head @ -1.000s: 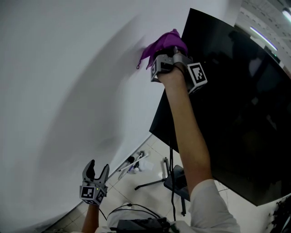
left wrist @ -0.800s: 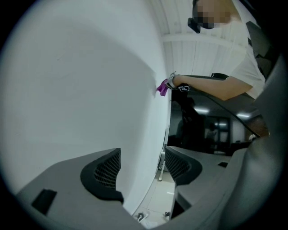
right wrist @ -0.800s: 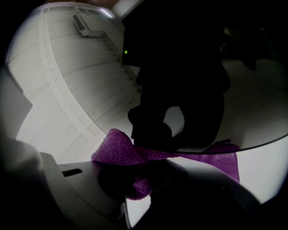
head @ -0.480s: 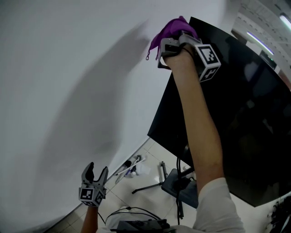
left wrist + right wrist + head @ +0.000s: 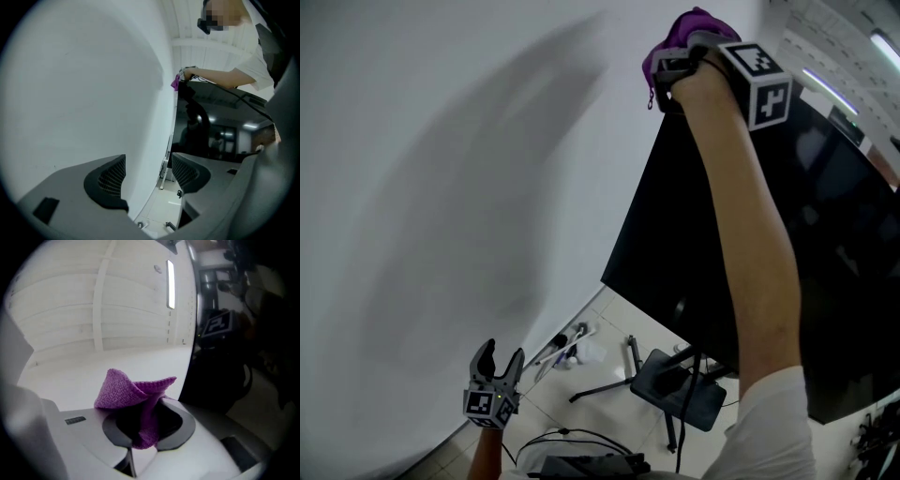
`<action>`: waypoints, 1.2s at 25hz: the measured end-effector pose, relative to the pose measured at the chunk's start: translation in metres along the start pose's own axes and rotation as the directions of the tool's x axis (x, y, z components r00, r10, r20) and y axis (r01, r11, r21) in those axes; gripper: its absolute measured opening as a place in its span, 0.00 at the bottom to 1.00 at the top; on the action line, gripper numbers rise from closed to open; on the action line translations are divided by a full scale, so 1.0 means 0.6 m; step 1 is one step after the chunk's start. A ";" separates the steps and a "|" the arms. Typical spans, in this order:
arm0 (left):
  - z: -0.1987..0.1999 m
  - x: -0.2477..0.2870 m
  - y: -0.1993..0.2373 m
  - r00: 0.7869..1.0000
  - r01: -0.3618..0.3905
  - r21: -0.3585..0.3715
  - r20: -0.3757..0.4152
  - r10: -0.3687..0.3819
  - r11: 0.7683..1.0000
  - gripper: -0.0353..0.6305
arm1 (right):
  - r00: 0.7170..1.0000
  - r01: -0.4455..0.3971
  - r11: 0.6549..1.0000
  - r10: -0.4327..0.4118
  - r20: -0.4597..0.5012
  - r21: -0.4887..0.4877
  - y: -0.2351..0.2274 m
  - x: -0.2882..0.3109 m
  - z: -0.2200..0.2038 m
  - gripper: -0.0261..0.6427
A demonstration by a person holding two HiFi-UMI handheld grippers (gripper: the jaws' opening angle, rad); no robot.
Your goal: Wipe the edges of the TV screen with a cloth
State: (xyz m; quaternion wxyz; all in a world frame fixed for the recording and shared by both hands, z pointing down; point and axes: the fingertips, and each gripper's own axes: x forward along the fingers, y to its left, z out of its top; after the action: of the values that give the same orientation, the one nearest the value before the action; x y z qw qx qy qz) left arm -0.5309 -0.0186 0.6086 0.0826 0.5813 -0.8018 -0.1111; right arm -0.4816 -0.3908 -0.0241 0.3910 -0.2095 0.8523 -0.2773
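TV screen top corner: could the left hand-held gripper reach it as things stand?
Probably not. The left hand-held gripper hangs low down, open and empty, well below the top corner of the TV screen, where the right hand-held gripper holds the purple cloth.

The cloth [image 5: 680, 33] sits at the top corner of the TV screen [image 5: 853, 234], wall [image 5: 441, 187] leftward (left gripper [image 5: 502, 349] well below).
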 end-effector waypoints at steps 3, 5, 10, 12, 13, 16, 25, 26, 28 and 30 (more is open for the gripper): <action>-0.004 -0.005 -0.006 1.000 0.017 0.008 -0.007 -0.017 1.000 0.51 | 0.998 -0.017 0.994 0.011 -0.062 -0.109 0.030 0.002 0.008 0.12; -0.009 -0.007 -0.009 1.000 0.029 0.011 -0.003 -0.029 1.000 0.51 | 0.993 -0.042 0.980 0.019 -0.116 -0.196 0.051 0.005 0.008 0.12; 0.004 0.005 -0.023 0.999 0.040 0.004 -0.001 -0.040 0.999 0.51 | 0.951 -0.222 0.885 0.104 -0.290 -0.409 0.136 0.034 -0.001 0.12; 0.007 0.004 -0.024 0.999 0.042 -0.001 0.014 -0.042 0.999 0.51 | 0.933 -0.287 0.765 0.086 -0.349 -0.577 0.161 0.040 -0.009 0.12; 0.003 0.001 -0.022 0.999 0.043 0.002 0.016 -0.043 0.999 0.51 | 0.925 -0.312 0.677 0.055 -0.376 -0.667 0.166 0.042 -0.014 0.12; -0.009 0.001 -0.015 0.999 0.037 0.006 -0.002 -0.037 0.999 0.51 | 0.897 -0.378 0.347 -0.093 -0.432 -0.858 0.151 0.050 -0.029 0.13; 0.014 0.000 -0.020 0.999 0.030 -0.008 0.018 -0.030 1.000 0.51 | 0.750 -0.560 0.007 -0.422 -0.510 -0.829 0.041 0.042 -0.024 0.14; 0.013 -0.003 -0.021 0.999 0.033 -0.003 0.014 -0.033 0.999 0.51 | 0.732 -0.578 0.026 -0.425 -0.532 -0.816 0.041 0.035 -0.018 0.14; 0.008 -0.002 -0.022 0.999 0.039 -0.005 0.005 -0.039 0.999 0.51 | 0.705 -0.611 0.035 -0.430 -0.564 -0.791 0.042 0.018 -0.010 0.14; -0.001 0.004 -0.029 0.998 0.056 -0.004 -0.005 -0.056 0.998 0.51 | 0.687 -0.635 0.015 -0.447 -0.573 -0.772 0.035 0.000 -0.006 0.14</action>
State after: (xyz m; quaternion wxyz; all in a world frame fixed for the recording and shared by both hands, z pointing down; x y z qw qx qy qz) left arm -0.5155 -0.0259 0.6047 0.0827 0.6037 -0.7847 -0.1135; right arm -0.4872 -0.3738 -0.0356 -0.2212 -0.2231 0.8707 0.3784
